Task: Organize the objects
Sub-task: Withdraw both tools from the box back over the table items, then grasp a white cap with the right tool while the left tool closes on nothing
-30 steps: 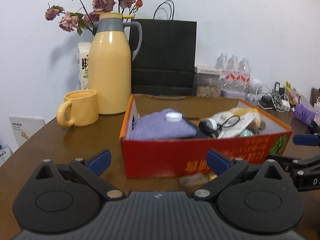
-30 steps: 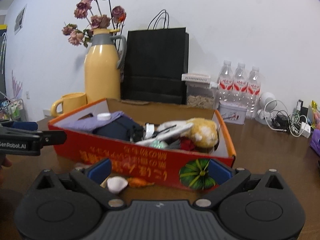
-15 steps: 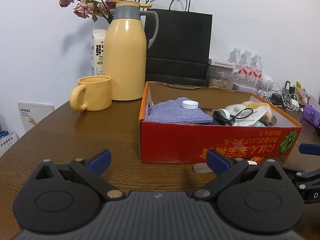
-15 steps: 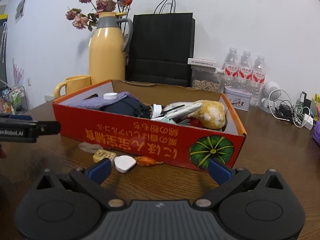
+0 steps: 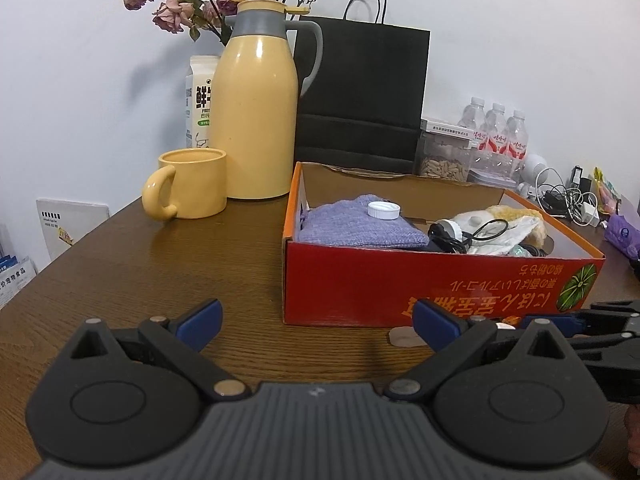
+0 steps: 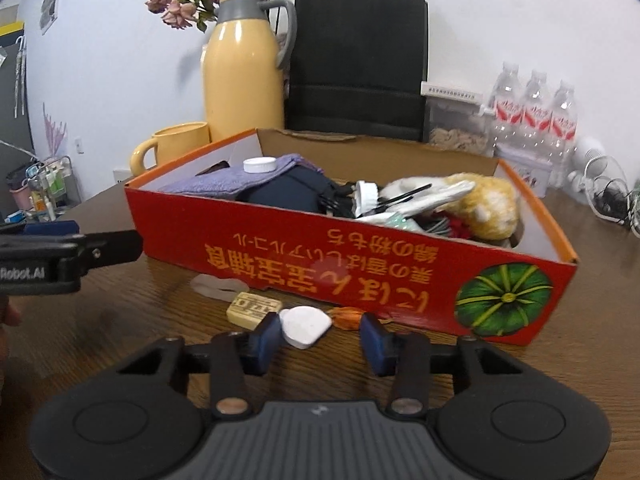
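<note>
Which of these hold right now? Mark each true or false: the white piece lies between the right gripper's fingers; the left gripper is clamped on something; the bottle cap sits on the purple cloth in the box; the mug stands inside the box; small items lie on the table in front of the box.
1. The white piece lies between the right gripper's closing fingers. True.
2. The left gripper is clamped on something. False: it is open and empty.
3. The bottle cap sits on the purple cloth in the red box. True.
4. The yellow mug stands inside the box. False: it stands on the table, beside the yellow jug.
5. Small items lie on the table before the box. True.
</note>
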Motion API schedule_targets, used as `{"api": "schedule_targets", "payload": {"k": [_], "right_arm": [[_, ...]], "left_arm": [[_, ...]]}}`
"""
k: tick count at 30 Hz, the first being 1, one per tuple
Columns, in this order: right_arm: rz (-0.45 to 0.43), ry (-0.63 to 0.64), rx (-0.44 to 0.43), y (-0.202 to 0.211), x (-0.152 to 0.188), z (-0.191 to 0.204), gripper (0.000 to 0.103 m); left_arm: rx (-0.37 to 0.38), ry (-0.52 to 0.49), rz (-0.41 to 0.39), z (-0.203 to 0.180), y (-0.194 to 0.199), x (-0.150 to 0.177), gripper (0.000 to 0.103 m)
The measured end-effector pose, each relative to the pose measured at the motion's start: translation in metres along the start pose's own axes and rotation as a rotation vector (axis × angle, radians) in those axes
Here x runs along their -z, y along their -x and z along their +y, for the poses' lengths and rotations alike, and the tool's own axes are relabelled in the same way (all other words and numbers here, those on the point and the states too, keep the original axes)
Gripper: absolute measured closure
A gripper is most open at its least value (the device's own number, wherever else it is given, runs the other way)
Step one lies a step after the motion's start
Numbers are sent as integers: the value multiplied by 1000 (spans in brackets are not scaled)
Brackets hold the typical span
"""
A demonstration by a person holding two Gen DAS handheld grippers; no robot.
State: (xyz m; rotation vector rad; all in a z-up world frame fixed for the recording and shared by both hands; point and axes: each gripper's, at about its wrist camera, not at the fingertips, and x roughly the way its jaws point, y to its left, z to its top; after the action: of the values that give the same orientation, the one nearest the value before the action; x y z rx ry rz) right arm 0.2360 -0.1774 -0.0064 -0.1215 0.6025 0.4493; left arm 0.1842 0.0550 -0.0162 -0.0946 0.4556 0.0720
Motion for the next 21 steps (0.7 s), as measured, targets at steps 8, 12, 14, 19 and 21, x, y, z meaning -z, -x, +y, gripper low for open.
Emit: {"api": "schedule_targets", "payload": {"k": [8, 12, 14, 19, 21], "right_arm": [[4, 0, -17, -3, -1, 2, 77], [-31, -1, -9, 3, 0, 2, 77], [-69, 3, 7, 9, 1, 2, 77], [-141, -2, 47, 25, 3, -5, 77], [-159, -12, 58, 30, 3, -10, 77]], "left_arm": [[-2, 0, 7, -1, -1, 1, 0], [-5, 5, 19, 0, -4, 1, 0], [-9, 7, 25, 0, -5, 1, 0], [-18, 13, 45, 1, -9, 1, 0], [-21, 6, 59, 0, -12, 2, 0]]}}
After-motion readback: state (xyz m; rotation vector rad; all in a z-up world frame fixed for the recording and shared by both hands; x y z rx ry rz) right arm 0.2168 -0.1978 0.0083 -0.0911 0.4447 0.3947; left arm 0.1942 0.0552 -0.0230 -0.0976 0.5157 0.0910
